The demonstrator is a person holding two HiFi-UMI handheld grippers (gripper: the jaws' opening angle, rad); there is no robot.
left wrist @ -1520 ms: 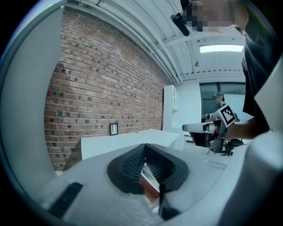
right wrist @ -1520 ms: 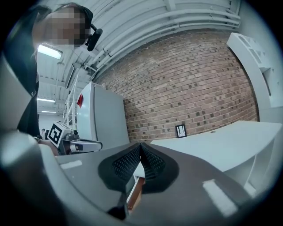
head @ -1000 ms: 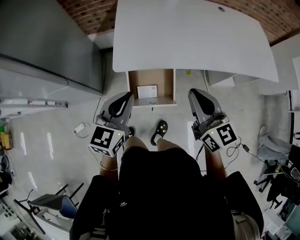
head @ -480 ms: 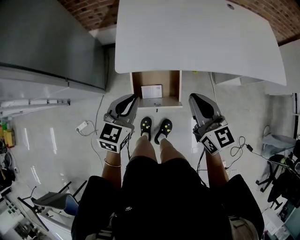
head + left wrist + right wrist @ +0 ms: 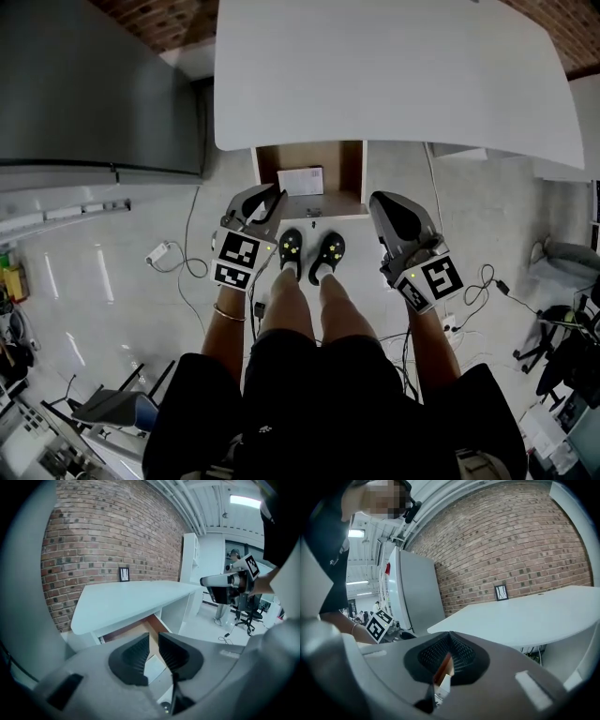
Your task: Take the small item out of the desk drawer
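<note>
white and flat, the small item (image 5: 301, 180) is seen lying on the brown wooden floor of the open drawer (image 5: 352, 174), just below the front edge of the white desk (image 5: 394, 75). it is shaped like a thin rectangular card or packet, and its faint print cannot be read. in the head view the left gripper (image 5: 267, 197) is held at the drawer's front left corner, apart from the item. its jaws have just been opening and are parted by a narrow gap, with nothing gripped between them. the right gripper (image 5: 386, 206) is held beside the drawer's front right corner, its jaws pressed together and empty.
</note>
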